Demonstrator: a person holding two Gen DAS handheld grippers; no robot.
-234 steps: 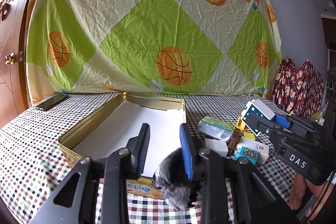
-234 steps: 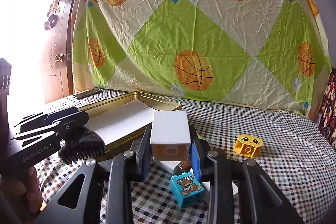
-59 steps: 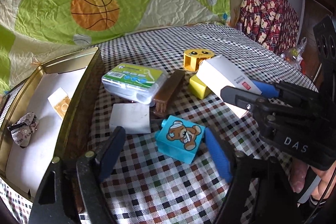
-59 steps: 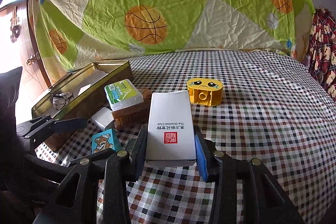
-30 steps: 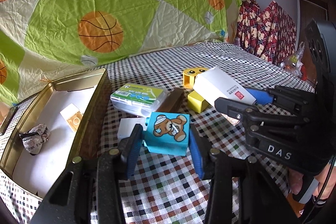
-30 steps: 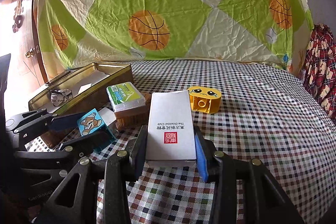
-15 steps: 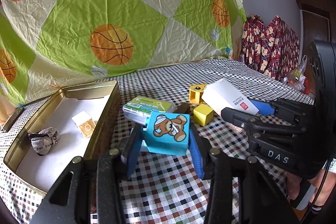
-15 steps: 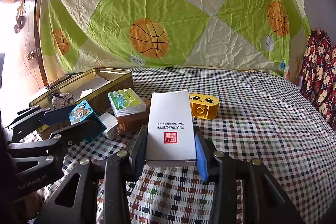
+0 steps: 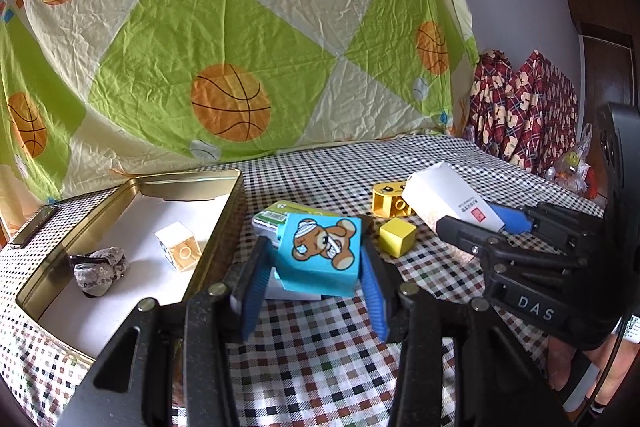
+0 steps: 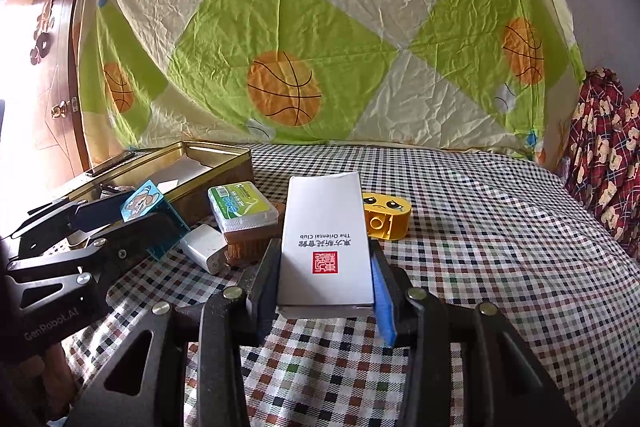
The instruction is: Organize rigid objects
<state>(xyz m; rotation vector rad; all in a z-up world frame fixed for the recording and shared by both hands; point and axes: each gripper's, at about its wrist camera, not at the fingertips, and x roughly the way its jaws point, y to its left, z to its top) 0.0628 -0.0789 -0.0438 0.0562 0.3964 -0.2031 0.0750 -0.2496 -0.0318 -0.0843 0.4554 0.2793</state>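
Note:
My left gripper (image 9: 314, 263) is shut on a blue bear block (image 9: 320, 253) and holds it above the checked tablecloth, just right of the gold tin tray (image 9: 224, 223). The block also shows in the right wrist view (image 10: 150, 213). The tray holds a white block (image 9: 179, 245) and a grey crumpled lump (image 9: 98, 269). My right gripper (image 10: 324, 267) is shut on a white carton (image 10: 324, 239), held above the cloth; the carton also shows in the left wrist view (image 9: 450, 197).
On the cloth lie a green-lidded box (image 10: 240, 207) on a brown brush (image 10: 248, 247), a white adapter (image 10: 204, 247), a yellow face block (image 10: 386, 213) and a small yellow cube (image 9: 397, 237). A dark phone (image 9: 34, 231) lies beyond the tray.
My left gripper has closed on the bear block and lifted it off the cloth, tilting up and toward the tray. My right gripper keeps holding the white carton, raised slightly.

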